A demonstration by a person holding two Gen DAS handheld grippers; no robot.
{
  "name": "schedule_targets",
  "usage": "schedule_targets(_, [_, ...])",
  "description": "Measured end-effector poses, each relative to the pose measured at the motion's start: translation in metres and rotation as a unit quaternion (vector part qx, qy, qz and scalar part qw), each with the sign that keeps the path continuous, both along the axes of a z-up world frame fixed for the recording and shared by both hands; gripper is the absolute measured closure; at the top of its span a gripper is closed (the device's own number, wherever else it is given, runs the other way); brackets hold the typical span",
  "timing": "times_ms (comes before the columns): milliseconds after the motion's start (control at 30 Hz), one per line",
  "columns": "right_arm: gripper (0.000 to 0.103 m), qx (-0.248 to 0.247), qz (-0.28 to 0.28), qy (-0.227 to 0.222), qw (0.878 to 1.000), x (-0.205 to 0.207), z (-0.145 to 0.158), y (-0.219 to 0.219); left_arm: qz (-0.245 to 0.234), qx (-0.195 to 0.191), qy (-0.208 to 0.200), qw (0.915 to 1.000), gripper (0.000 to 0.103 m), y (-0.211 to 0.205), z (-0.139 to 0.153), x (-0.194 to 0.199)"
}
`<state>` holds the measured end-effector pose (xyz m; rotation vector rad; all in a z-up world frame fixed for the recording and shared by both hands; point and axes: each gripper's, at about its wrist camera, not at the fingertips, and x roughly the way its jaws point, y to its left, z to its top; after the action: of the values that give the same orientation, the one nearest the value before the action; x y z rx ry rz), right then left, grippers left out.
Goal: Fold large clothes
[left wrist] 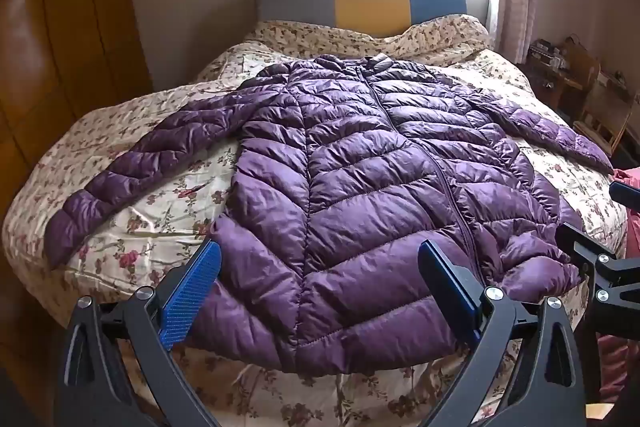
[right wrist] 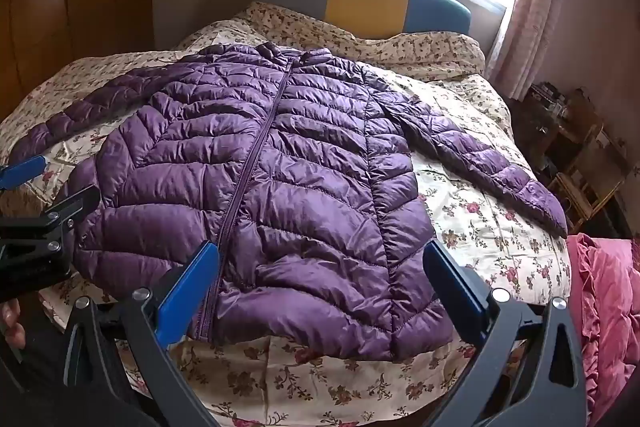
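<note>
Across the bed [left wrist: 132, 239], spread flat: purple jacket [left wrist: 360, 163], zipper axis running six to twelve, collar far. Hem just ahead of left claw [left wrist: 320, 279] and right claw [right wrist: 320, 279], both gaping, empty, equally near.

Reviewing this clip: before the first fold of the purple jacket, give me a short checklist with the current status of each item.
1. Jacket lies flat, front up, on the quilt: ok.
2. Zipper closed: ok along the visible length.
3. Both sleeves spread out to the sides, left sleeve and right sleeve: ok.
4. Left gripper open and empty: ok.
5. Right gripper open and empty: ok.
6. Nothing lying on the jacket: ok.
</note>
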<state>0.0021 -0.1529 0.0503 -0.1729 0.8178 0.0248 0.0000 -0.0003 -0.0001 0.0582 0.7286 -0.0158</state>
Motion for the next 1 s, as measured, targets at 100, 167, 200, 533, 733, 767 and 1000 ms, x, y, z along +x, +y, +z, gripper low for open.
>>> schedule_targets(100, [0.002,0.001,-0.002,-0.003,1.0,-0.0005,0.0005,-0.001,0.001,-0.002,0.0,1.0,0.005,-0.0004,0.0004,-0.0005])
schedule_targets(167, [0.002,-0.002,-0.002,-0.003,1.0,-0.0004,-0.0001,-0.0002,0.001,-0.004,0.002,1.0,0.005,-0.0005,0.0005,-0.0002])
schedule_targets(200, [0.002,-0.002,-0.001,-0.002,1.0,-0.0001,-0.0003,-0.0003,0.002,-0.003,0.002,1.0,0.005,-0.0011,0.0006,-0.0004])
schedule_targets(533, [0.002,-0.001,-0.003,-0.002,1.0,-0.002,0.0035,-0.0034,0.002,-0.01,0.007,0.9999,0.005,0.0024,-0.0014,-0.0001])
schedule_targets(733, [0.002,0.002,-0.008,-0.003,1.0,0.0009,0.0005,-0.003,0.003,-0.012,0.007,0.9999,0.005,0.0048,-0.0022,0.0003])
schedule_targets(767, [0.002,0.002,-0.008,-0.004,1.0,0.0001,0.0018,-0.0018,0.004,-0.012,0.007,0.9999,0.005,0.0048,-0.0021,0.0003])
schedule_targets(1000, [0.002,0.013,-0.02,-0.004,1.0,0.001,0.0031,-0.0087,0.004,-0.013,0.008,0.9999,0.005,0.0056,-0.0013,0.0007])
